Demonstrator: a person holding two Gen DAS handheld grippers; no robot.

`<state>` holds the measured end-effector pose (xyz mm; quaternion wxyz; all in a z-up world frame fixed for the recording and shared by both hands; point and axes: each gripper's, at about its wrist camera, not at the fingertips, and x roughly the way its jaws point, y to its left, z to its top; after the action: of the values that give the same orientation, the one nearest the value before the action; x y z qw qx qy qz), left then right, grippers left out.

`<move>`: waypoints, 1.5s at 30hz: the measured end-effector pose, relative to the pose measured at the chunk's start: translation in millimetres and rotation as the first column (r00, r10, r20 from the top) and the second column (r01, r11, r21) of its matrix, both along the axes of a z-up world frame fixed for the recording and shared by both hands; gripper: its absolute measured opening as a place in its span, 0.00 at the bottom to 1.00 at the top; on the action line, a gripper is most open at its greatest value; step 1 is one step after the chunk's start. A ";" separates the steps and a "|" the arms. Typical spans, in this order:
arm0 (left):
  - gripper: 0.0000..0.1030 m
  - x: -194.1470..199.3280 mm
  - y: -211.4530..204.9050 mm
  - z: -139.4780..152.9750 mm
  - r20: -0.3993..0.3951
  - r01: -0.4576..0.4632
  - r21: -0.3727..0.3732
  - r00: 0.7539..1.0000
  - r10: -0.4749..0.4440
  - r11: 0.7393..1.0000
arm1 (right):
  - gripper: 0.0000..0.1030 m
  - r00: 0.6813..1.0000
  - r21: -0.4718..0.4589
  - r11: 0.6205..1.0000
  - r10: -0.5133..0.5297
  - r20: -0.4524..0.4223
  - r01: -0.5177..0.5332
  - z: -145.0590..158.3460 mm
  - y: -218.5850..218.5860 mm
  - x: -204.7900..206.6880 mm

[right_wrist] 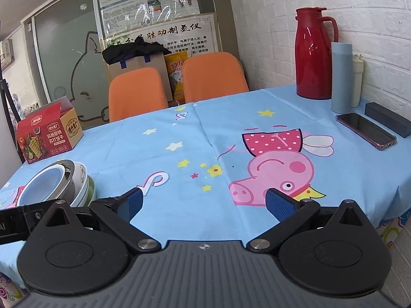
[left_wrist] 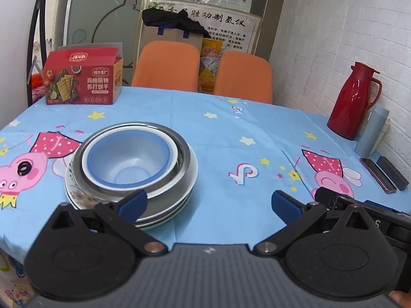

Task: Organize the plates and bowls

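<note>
Cartoon-print tablecloth (left_wrist: pixel 231 138) (white brick wall (right_wrist: pixel 359 12) behind) bears stacked bowls (left_wrist: pixel 128 161); both claws gape wide, empty.

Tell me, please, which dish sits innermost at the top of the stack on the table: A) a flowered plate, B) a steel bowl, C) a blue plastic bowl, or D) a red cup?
C: the blue plastic bowl nests inside the steel bowl, above the plates.

Cracker box (left_wrist: pixel 82 77): "苏打饼干"
</note>
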<state>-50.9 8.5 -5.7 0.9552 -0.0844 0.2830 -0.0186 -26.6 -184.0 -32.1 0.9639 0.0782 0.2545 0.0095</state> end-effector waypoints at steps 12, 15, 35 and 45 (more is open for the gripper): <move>0.99 9.8 -7.4 -7.8 -0.028 0.025 0.005 0.999 -0.025 1.000 | 1.00 0.999 -0.010 1.000 0.001 -0.041 -0.001 -7.3 -1.2 7.6; 0.99 9.5 -5.9 -9.1 -0.027 0.024 -0.001 0.999 -0.024 1.000 | 1.00 0.999 -0.016 1.000 0.004 -0.040 -0.005 -8.0 1.2 7.1; 0.99 8.6 -5.8 -12.5 -0.031 0.033 0.007 0.999 -0.032 0.999 | 1.00 0.997 -0.035 0.998 0.040 -0.064 -0.043 -11.6 14.4 10.3; 0.99 -7.6 -6.2 -22.6 -0.018 0.013 0.043 1.000 -0.012 0.999 | 1.00 0.998 -0.037 0.999 0.029 -0.051 -0.031 -17.2 12.3 -3.3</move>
<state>-58.5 2.3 -28.3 0.9541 -0.0620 0.2924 -0.0179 -29.9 -171.7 -49.3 0.9582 0.0565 0.2799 0.0171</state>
